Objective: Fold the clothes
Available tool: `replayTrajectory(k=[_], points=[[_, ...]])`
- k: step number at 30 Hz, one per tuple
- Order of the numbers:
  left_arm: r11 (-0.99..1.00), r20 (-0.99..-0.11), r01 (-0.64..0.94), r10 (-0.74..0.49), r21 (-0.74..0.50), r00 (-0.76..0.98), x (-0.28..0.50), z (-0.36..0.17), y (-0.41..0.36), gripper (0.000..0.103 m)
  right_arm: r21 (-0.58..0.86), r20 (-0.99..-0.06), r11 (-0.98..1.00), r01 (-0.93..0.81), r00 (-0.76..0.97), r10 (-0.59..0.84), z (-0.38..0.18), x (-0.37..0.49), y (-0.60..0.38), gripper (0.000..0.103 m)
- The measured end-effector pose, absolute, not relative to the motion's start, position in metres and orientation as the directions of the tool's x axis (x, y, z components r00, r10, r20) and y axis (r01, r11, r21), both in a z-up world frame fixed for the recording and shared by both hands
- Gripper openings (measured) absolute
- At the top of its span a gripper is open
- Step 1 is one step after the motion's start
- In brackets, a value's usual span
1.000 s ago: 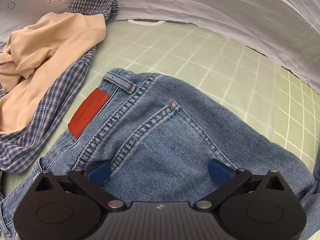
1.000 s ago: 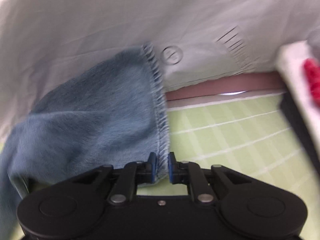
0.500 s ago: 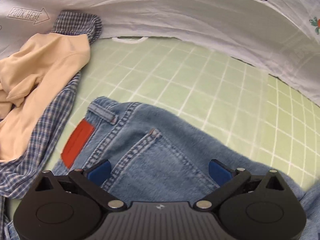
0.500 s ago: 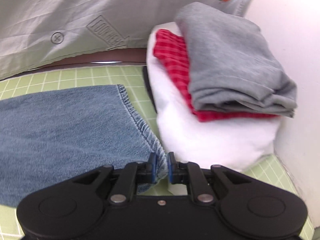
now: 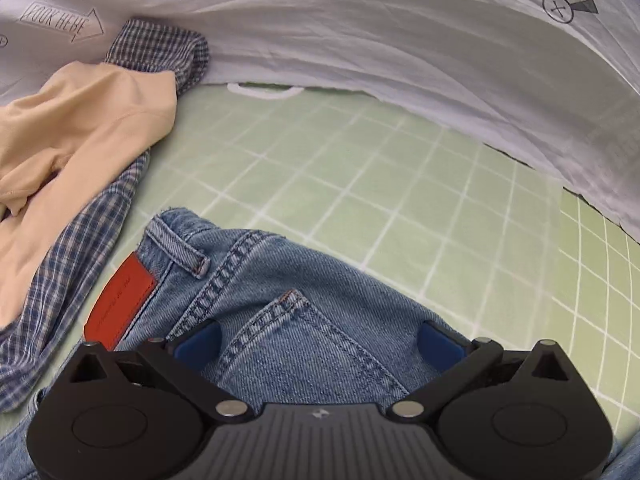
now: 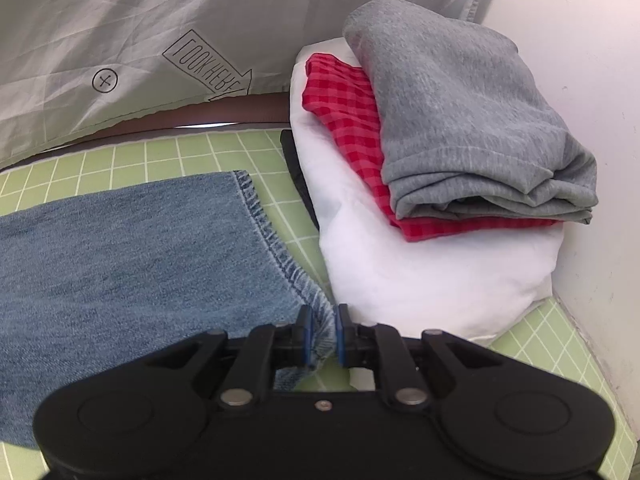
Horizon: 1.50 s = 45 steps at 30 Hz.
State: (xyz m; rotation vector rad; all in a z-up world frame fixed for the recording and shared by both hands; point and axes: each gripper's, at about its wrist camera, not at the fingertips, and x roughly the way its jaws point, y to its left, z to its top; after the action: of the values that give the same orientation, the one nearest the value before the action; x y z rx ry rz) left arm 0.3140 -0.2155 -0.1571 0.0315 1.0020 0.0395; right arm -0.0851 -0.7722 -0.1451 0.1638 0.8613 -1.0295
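Blue jeans (image 5: 304, 320) lie on the green grid mat, back pocket and red waist patch (image 5: 120, 300) up. My left gripper (image 5: 320, 344) is open, its blue pads spread wide just over the pocket, holding nothing. In the right wrist view a jeans leg (image 6: 132, 252) lies flat on the mat, its stitched hem running toward me. My right gripper (image 6: 321, 334) is shut on the hem corner, denim pinched between its blue pads.
A beige garment (image 5: 80, 136) lies on a blue checked shirt (image 5: 76, 248) at the left. A folded stack, grey (image 6: 460, 120) on red check (image 6: 352, 128) on white (image 6: 420, 284), sits by the white wall (image 6: 580, 80). A pale printed sheet (image 5: 360, 32) hangs behind the mat (image 5: 400, 184).
The right gripper swung the held hem from mid-air down onto the mat beside the folded stack. The left gripper backed off slightly over the pocket and stayed open.
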Motion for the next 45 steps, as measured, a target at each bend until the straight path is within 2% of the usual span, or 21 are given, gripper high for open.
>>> replayTrajectory(k=[9, 17, 20, 23, 25, 28, 31, 32, 33, 35, 39, 41, 43, 45], points=[[0.996, -0.803, -0.063, 0.087, 0.061, 0.589, 0.338, -0.16, -0.2, 0.103, -0.261, -0.666, 0.511, 0.819, 0.231, -0.71, -0.126, -0.092, -0.774, 0.012], [0.99, -0.767, -0.111, 0.135, 0.084, 0.627, 0.359, -0.162, -0.185, 0.103, -0.325, -0.555, 0.504, 0.8, 0.27, -0.787, -0.083, -0.087, -0.755, 0.012], [0.988, -0.756, -0.127, 0.15, 0.089, 0.638, 0.366, -0.163, -0.18, 0.103, -0.355, -0.57, 0.503, 0.788, 0.244, -0.784, -0.091, -0.083, -0.76, 0.012], [0.989, -0.778, -0.116, 0.141, 0.088, 0.612, 0.37, -0.159, -0.179, 0.103, -0.361, -0.653, 0.538, 0.762, 0.205, -0.729, -0.118, -0.08, -0.778, 0.012], [0.987, -0.799, -0.117, 0.156, 0.108, 0.581, 0.371, -0.151, -0.178, 0.102, -0.326, -0.614, 0.526, 0.786, 0.247, -0.75, -0.103, -0.08, -0.774, 0.012], [0.988, -0.779, -0.118, 0.153, 0.102, 0.608, 0.356, -0.132, -0.173, 0.102, -0.324, -0.557, 0.489, 0.81, 0.254, -0.791, -0.091, -0.075, -0.773, 0.013], [0.995, -0.797, -0.089, 0.091, 0.048, 0.597, 0.334, -0.118, -0.174, 0.102, -0.322, -0.593, 0.457, 0.829, 0.199, -0.78, -0.095, -0.073, -0.78, 0.025], [0.997, -0.804, -0.068, 0.069, 0.036, 0.591, 0.321, -0.116, -0.179, 0.102, -0.311, -0.583, 0.449, 0.837, 0.205, -0.786, -0.092, -0.075, -0.776, 0.042], [0.999, -0.81, -0.047, 0.046, 0.023, 0.584, 0.309, -0.114, -0.185, 0.102, -0.298, -0.583, 0.455, 0.839, 0.218, -0.783, -0.091, -0.076, -0.768, 0.068], [1.0, -0.822, -0.005, 0.001, -0.002, 0.569, 0.283, -0.11, -0.197, 0.103, -0.265, -0.596, 0.481, 0.835, 0.25, -0.763, -0.092, -0.079, -0.75, 0.085], [0.995, -0.846, 0.082, -0.087, -0.052, 0.526, 0.232, -0.108, -0.226, 0.103, -0.074, -0.695, 0.538, 0.84, 0.343, -0.631, -0.116, -0.084, -0.712, 0.086], [0.988, -0.865, 0.145, -0.123, -0.059, 0.486, 0.21, -0.115, -0.249, 0.103, -0.031, -0.734, 0.565, 0.824, 0.365, -0.573, -0.131, -0.081, -0.691, 0.086], [0.972, -0.874, 0.234, -0.139, -0.03, 0.465, 0.19, -0.123, -0.273, 0.103, -0.025, -0.754, 0.604, 0.796, 0.382, -0.534, -0.141, -0.075, -0.669, 0.086], [0.945, -0.883, 0.32, -0.095, 0.064, 0.46, 0.174, -0.133, -0.294, 0.103, -0.016, -0.762, 0.634, 0.773, 0.402, -0.509, -0.144, -0.072, -0.649, 0.086]])
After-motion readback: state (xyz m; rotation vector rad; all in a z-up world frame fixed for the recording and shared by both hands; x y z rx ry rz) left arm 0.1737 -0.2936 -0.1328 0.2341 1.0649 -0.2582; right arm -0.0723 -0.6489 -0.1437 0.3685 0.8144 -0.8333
